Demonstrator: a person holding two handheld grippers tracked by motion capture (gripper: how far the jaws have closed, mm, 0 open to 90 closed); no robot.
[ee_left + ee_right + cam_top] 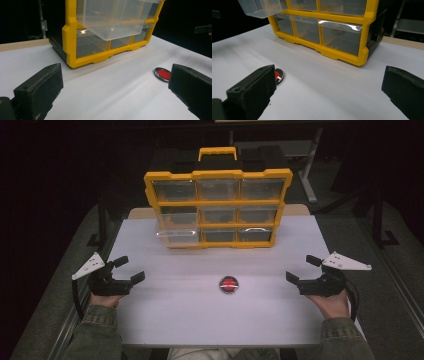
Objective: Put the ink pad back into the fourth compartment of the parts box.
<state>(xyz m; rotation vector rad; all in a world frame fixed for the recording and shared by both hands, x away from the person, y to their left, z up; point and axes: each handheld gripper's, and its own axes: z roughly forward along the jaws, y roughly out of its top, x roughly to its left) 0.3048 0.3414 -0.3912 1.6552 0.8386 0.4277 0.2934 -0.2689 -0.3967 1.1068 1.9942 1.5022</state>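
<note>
Centrally on the white desk (165,320) lies a small round disc (229,284), red on top with a shiny metal rim, flat on the matte surface. Being round, it has no long axis and points no particular way. It sits between the 2 grippers and well in front of the organizer (218,207).

The organizer stands upright at the far part of the desk, its front facing the person. It has a yellow plastic frame, a black body and a yellow handle (217,153) on top, and holds 9 clear plastic drawers in 3 rows of 3. The middle-left drawer (113,17) is pulled out past the frame, a see-through rectangular tub; the rest sit flush.

The left gripper (125,271) rests at the desk's left edge, held by a hand in an olive sleeve, jaws spread wide with nothing between them. The right gripper (301,269) rests at the right edge, jaws equally wide apart and empty. Each carries a grey three-cornered plate. The jaws are blocky, black and rough-textured. In the left gripper view the disc lies just beside the right jaw; in the right gripper view it peeks out behind the left jaw.
</note>
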